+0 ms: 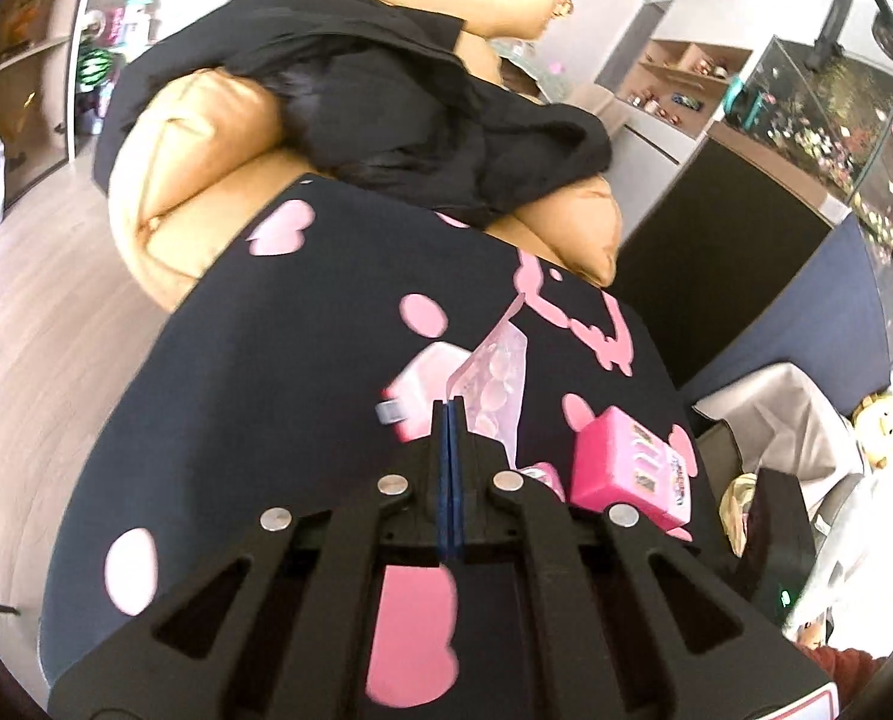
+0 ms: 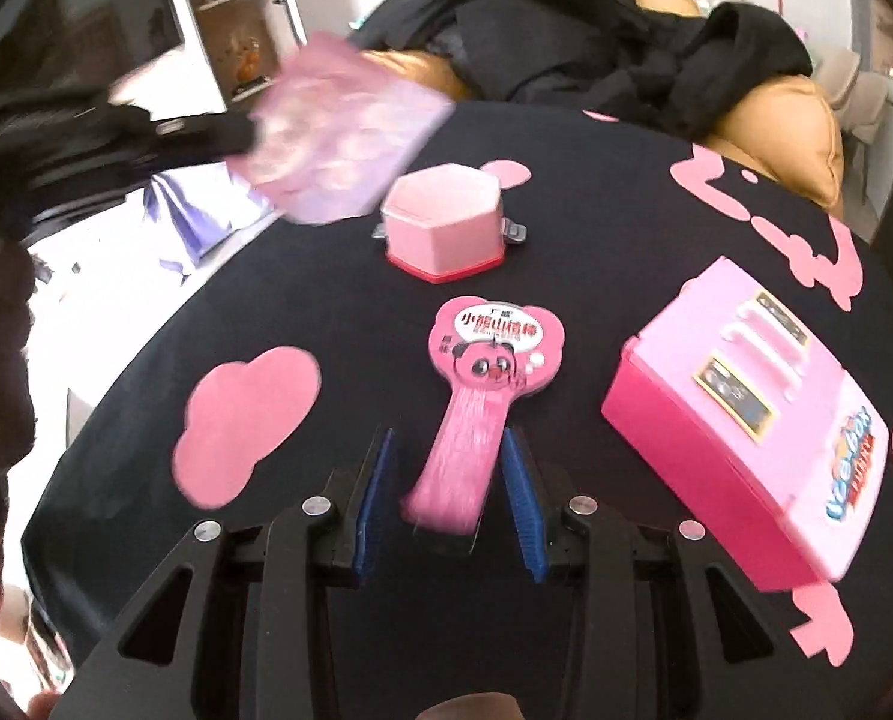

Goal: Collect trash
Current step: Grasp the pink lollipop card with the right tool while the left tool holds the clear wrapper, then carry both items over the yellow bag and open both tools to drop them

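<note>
Across the round desk (image 2: 350, 324), draped in a black cloth with pink cloud and heart patches, clutter sits in front of a tan leather sofa (image 1: 206, 138) heaped with black clothing (image 1: 350, 96). Largest on the cloth: a pink plastic toy box with white handles and printed stickers (image 2: 752, 420), to the right of the right hand-held gripper (image 2: 446, 468). Farther off, at centre, a pale pink hexagonal lidded container with a red base and grey side clips (image 2: 443, 222). Next, a clear plastic blister tray with round pink pockets (image 1: 494, 384), lifted clear of the desk; the left hand-held gripper (image 1: 449, 414) is clamped shut on its near edge, tray canted up and away. Right view shows the same tray blurred at upper left, so the left hand is occupied. Smallest: a flat pink snack wrapper, heart-shaped head with a cartoon panda and a long tail (image 2: 476, 396). It lies flat on the cloth, long axis running almost straight away from the right hand-held gripper, tail toward it. The blue pads stand parted with the tail between them; contact with the pads cannot be made out. Judgement: right hand is the nearer and the free one; closing across the tail's narrow width looks like the coming move, thin film being the slip risk.
</note>
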{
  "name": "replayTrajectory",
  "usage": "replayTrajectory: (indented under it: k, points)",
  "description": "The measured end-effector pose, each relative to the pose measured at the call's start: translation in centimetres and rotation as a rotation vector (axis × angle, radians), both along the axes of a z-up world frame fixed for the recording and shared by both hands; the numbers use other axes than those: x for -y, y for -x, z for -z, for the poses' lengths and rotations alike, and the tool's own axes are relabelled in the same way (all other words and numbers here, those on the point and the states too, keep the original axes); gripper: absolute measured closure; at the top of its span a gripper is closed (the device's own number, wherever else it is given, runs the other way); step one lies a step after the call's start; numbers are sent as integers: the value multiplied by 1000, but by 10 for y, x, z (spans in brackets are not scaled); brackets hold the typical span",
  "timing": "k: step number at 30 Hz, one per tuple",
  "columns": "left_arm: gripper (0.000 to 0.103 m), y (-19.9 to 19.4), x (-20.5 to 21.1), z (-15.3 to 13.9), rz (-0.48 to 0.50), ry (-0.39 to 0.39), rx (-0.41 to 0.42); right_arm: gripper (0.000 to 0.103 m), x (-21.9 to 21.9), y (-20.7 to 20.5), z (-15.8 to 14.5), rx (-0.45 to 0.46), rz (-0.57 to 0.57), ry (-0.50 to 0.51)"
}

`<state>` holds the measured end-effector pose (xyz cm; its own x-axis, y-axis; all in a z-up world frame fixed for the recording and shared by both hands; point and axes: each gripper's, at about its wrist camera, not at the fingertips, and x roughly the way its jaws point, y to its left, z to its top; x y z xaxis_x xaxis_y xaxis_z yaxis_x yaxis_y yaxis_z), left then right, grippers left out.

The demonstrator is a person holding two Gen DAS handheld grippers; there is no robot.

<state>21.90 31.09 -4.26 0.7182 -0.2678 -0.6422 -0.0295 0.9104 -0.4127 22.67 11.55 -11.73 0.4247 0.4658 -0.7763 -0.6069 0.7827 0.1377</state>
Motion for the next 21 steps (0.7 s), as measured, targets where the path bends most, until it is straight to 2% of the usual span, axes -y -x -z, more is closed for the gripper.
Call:
replayTrajectory:
  k: [5,6,7,11,21]
  points:
    - [103,10,-18,8,-28,24,-10,68,-8,-5,0,63,19,46]
    - [103,11,-20,9,-29,28,-11,78,-7,-6,0,65,20,47]
    - [103,12,-21,9,-30,32,-12,83,-6,-7,0,63,18,46]
    - [103,15,-16,7,-24,43,-7,83,3,0,-9,57,2,19]
    - [103,21,18,-31,-5,15,49,83,44,33,-64,191,-8,-13]
